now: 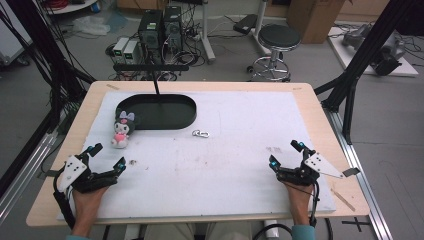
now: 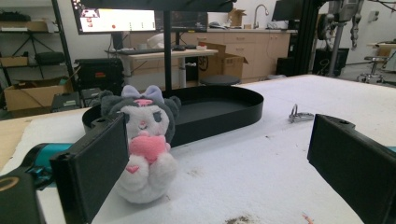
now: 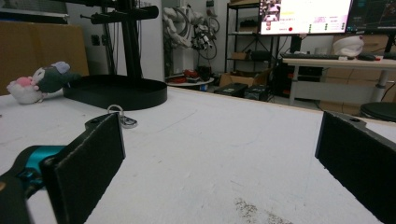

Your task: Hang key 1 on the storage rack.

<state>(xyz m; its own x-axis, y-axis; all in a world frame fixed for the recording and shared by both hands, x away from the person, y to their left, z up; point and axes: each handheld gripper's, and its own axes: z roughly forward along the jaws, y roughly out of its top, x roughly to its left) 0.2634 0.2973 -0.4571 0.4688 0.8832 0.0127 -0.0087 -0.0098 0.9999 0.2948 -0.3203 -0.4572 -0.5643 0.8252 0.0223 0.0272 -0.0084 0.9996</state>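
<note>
A small plush doll (image 1: 121, 130) with a grey head, purple bow and pink heart sits upright on the white mat, just left of a black oval tray (image 1: 159, 111). The left gripper view shows the doll (image 2: 144, 149) close ahead, partly behind the left jaw, with the tray (image 2: 219, 112) behind it. A silver metal clip (image 1: 200, 133) lies on the mat right of the tray's front edge. My left gripper (image 1: 106, 156) rests at the near left, open and empty. My right gripper (image 1: 285, 154) rests at the near right, open and empty. The right gripper view has the clip (image 3: 122, 119) and tray (image 3: 116, 91) far ahead.
A black post (image 1: 156, 85) rises from the tray's far side. The white mat (image 1: 225, 160) covers most of the wooden table (image 1: 320, 110). Black frame struts stand at both table sides. A stool (image 1: 277, 47) and computer boxes stand on the floor beyond the far edge.
</note>
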